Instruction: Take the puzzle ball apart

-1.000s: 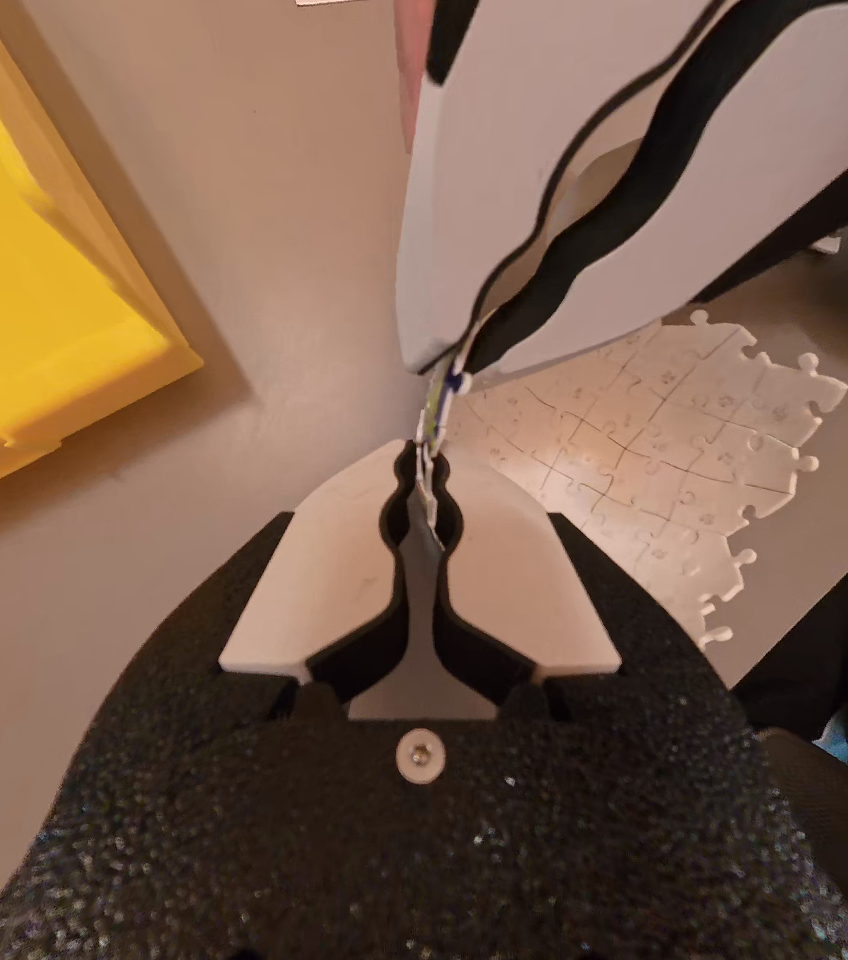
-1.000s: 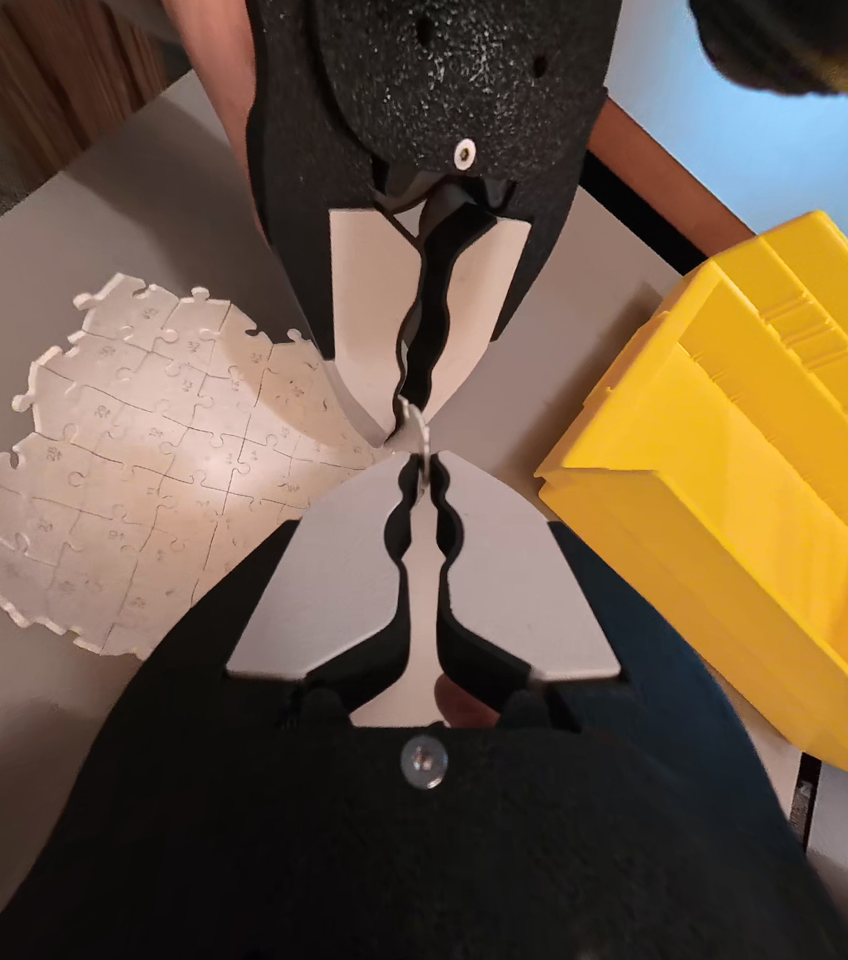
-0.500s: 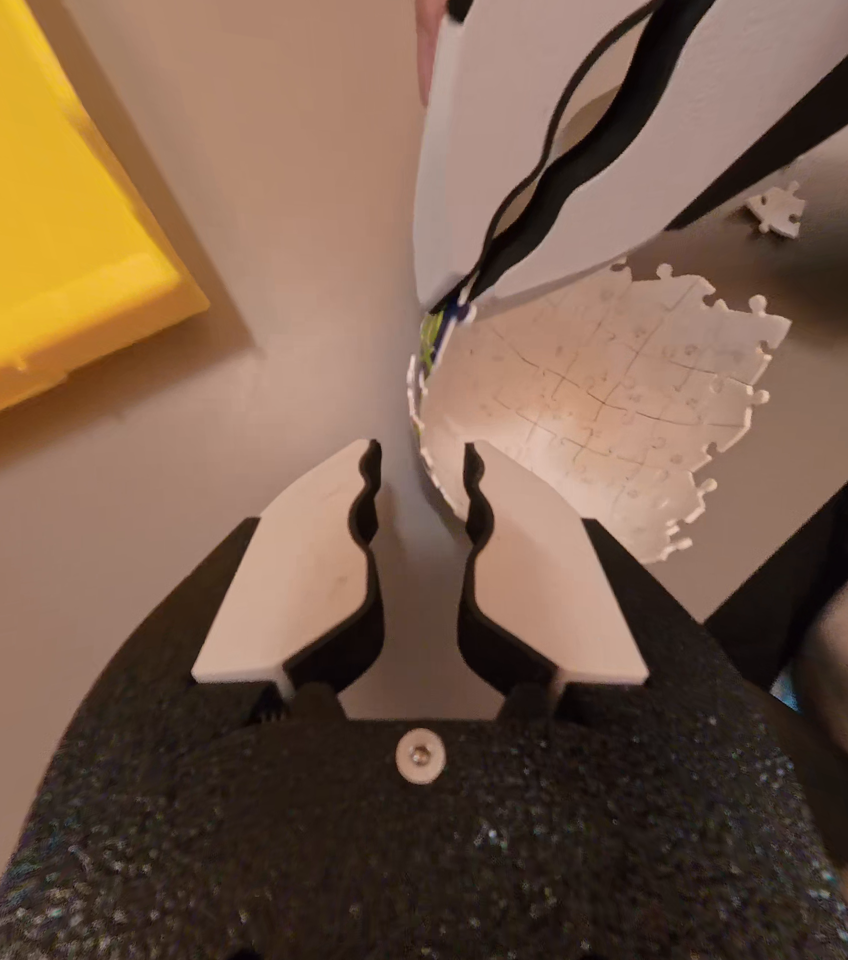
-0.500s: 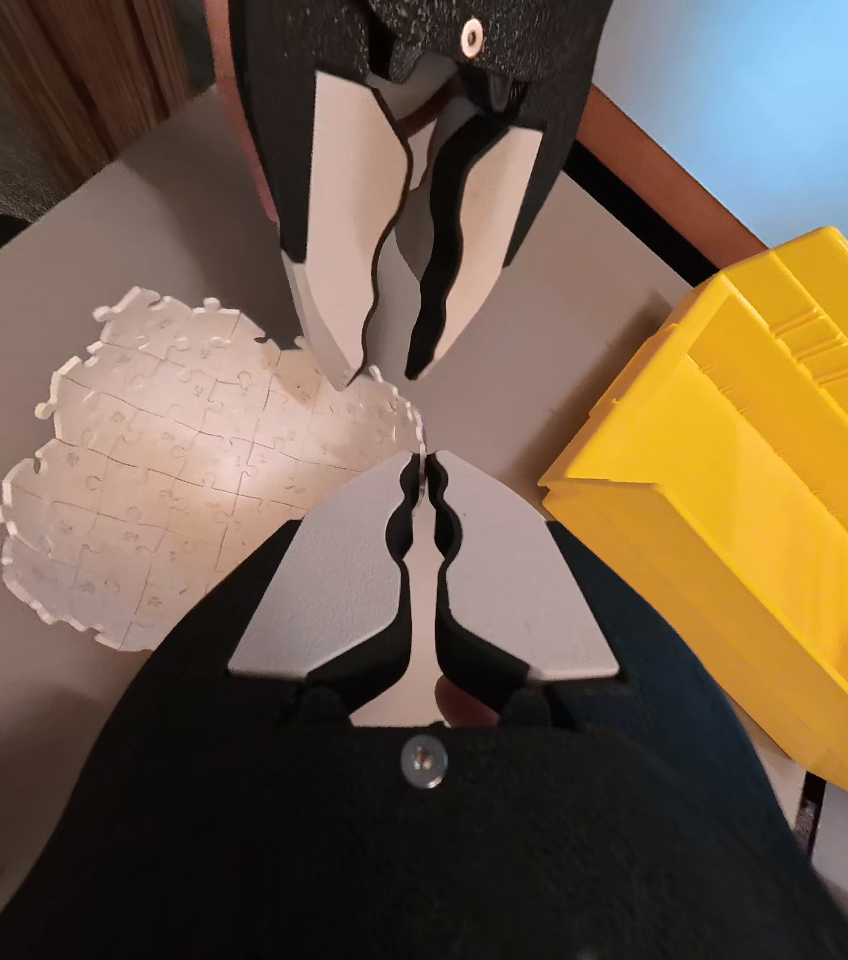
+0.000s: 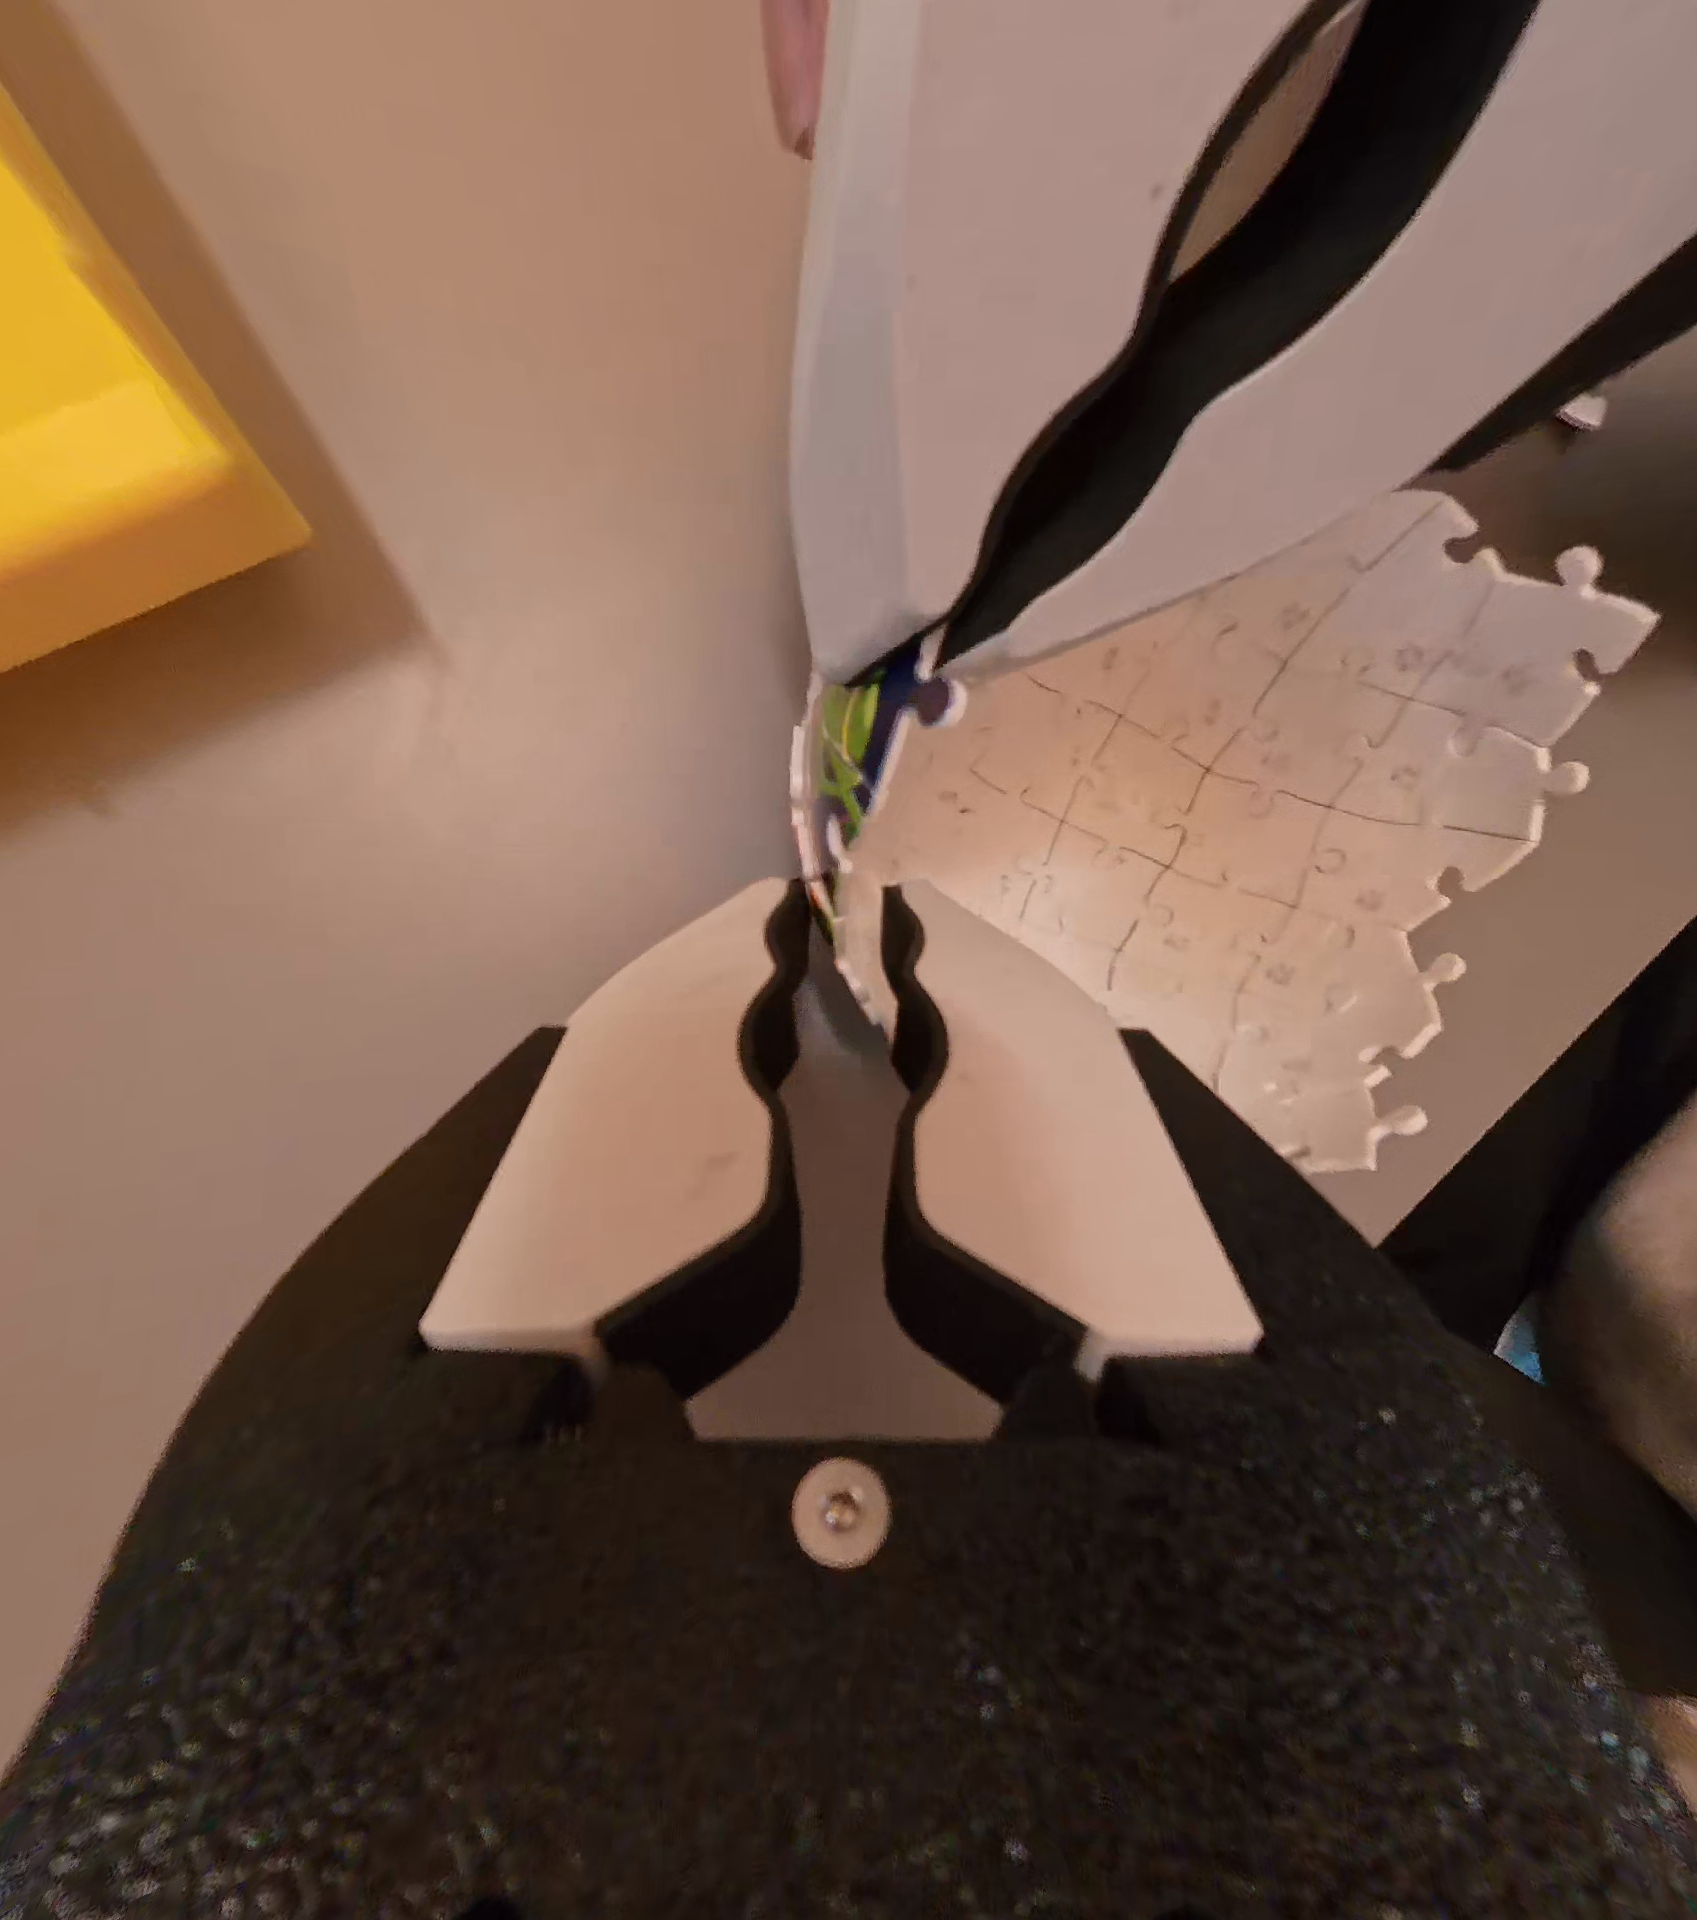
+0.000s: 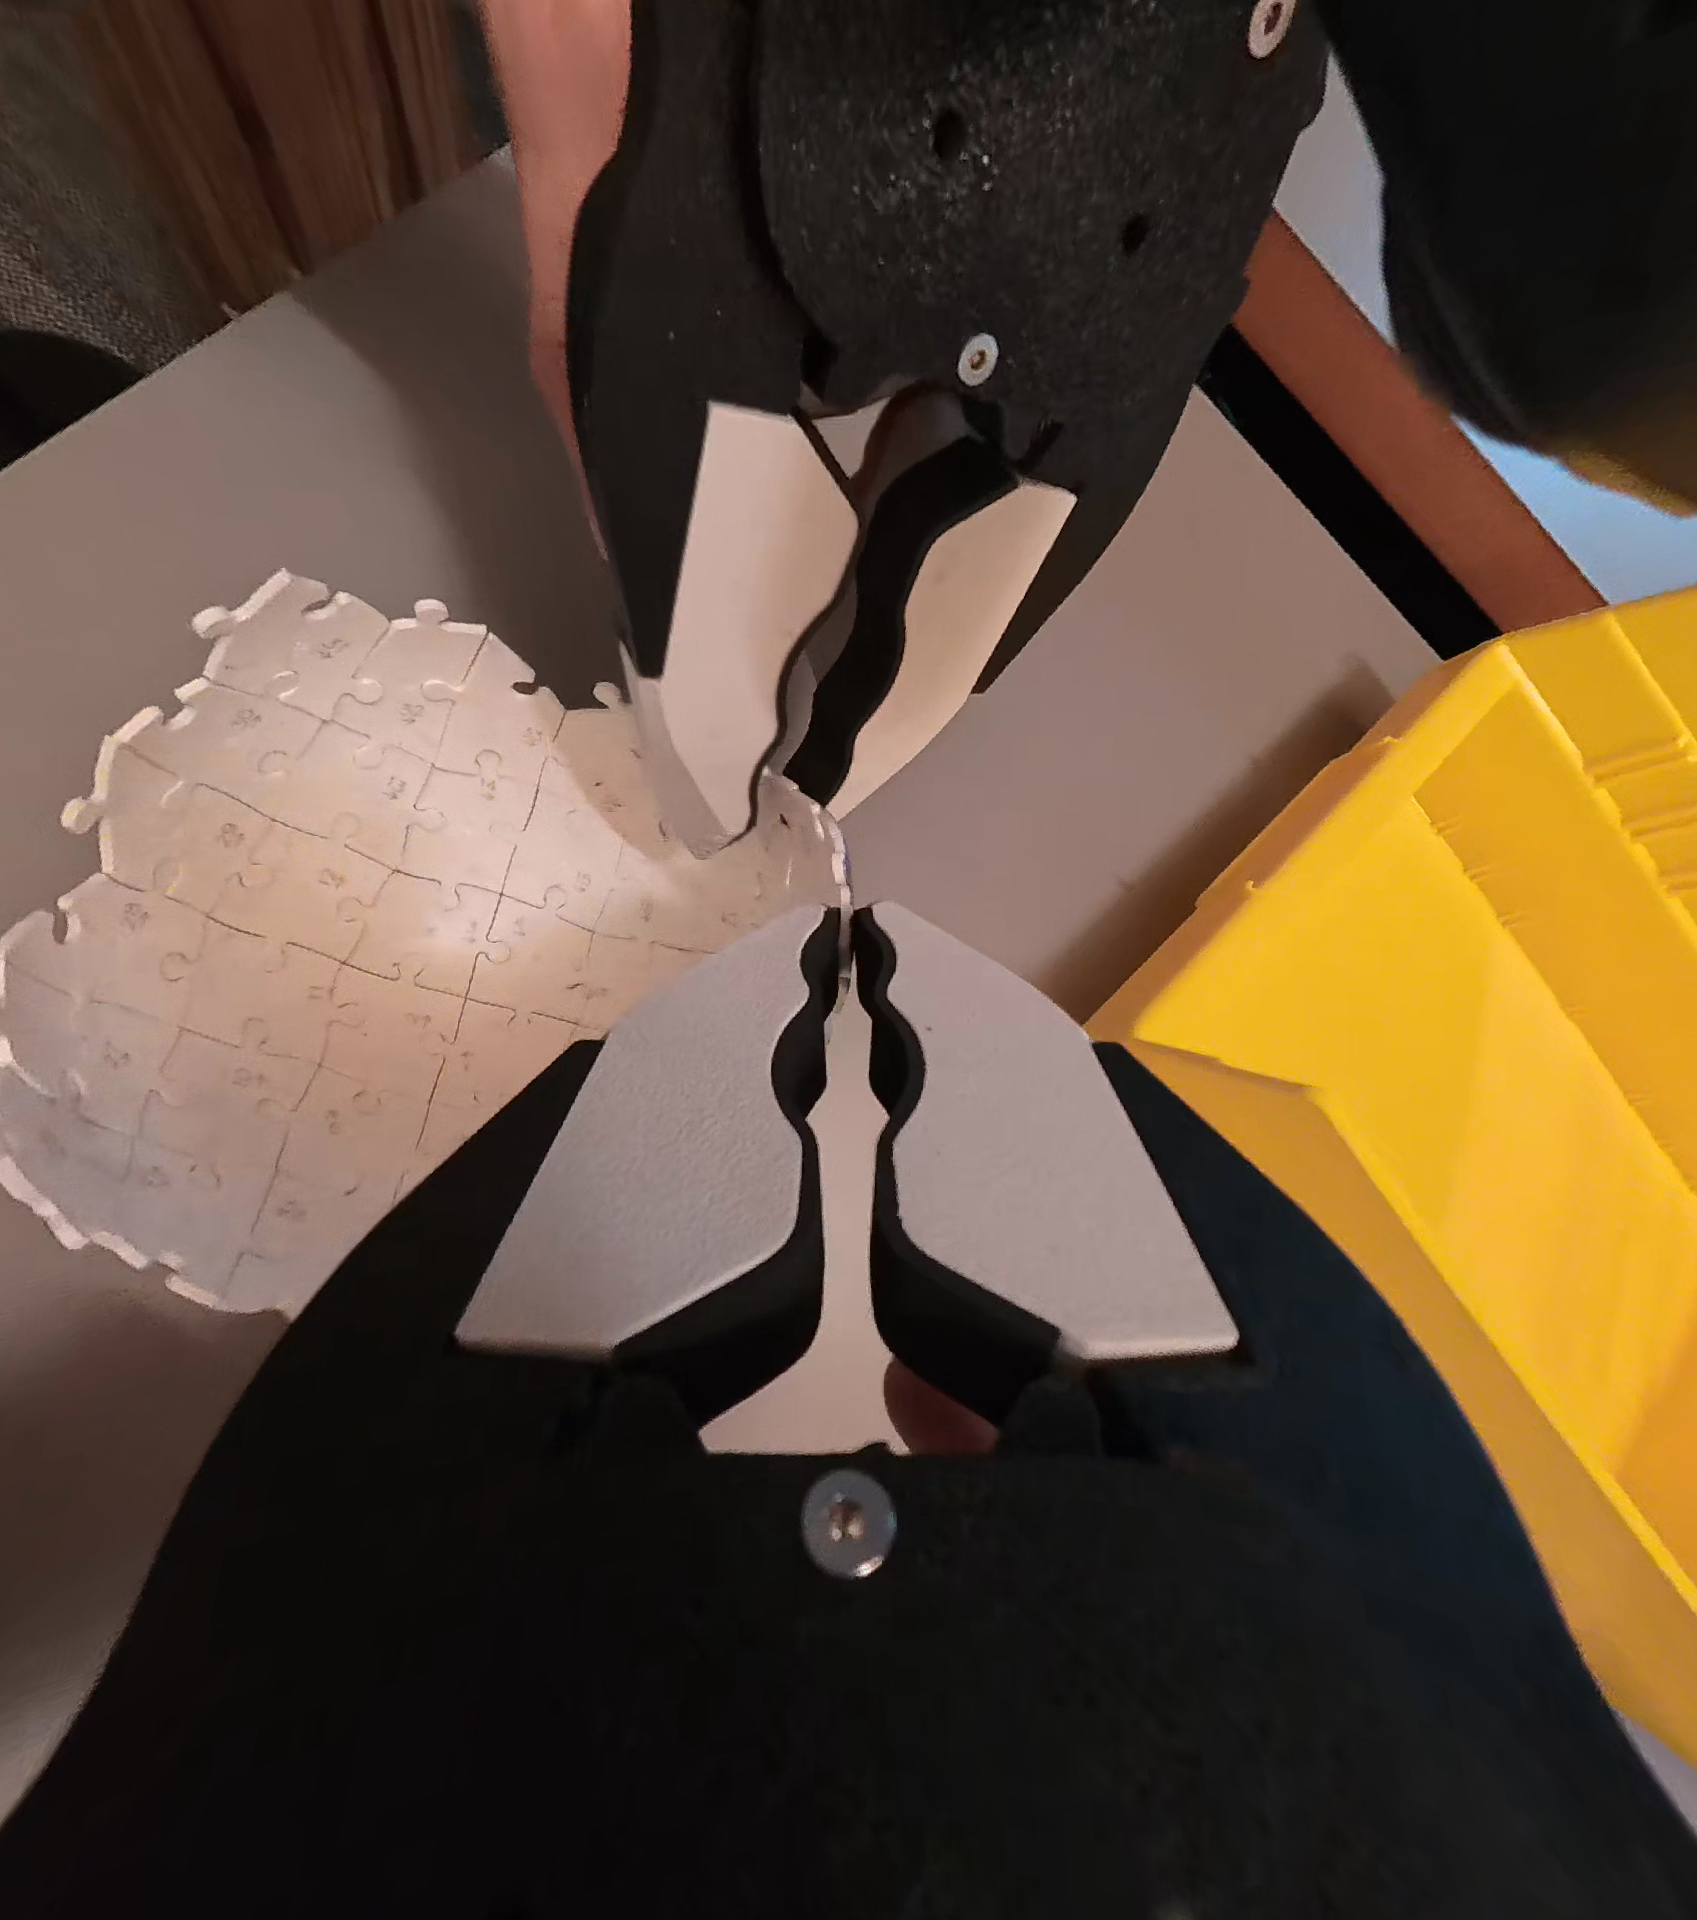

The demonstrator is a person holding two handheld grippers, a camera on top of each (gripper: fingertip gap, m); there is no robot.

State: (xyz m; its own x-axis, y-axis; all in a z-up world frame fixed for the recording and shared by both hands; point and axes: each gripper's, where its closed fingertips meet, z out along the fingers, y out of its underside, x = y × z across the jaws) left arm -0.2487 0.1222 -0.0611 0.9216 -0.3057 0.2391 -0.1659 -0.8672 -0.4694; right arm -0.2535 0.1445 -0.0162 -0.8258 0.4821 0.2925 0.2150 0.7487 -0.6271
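Bowl-shaped puzzle ball shell (image 6: pixel 304 935), white inside facing up, on the grey table (image 6: pixel 44 644) near its edge, right gripper (image 6: pixel 842 935) clamped on the shell's rim, left gripper (image 5: pixel 844 904) jaws slightly apart around that rim, yellow bin (image 6: pixel 1498 987) beside them

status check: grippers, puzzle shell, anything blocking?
Right gripper shut on the shell rim. Left gripper open, fingers astride the same rim. Puzzle shell on the table, largely assembled. Yellow bin alongside, nothing blocking.
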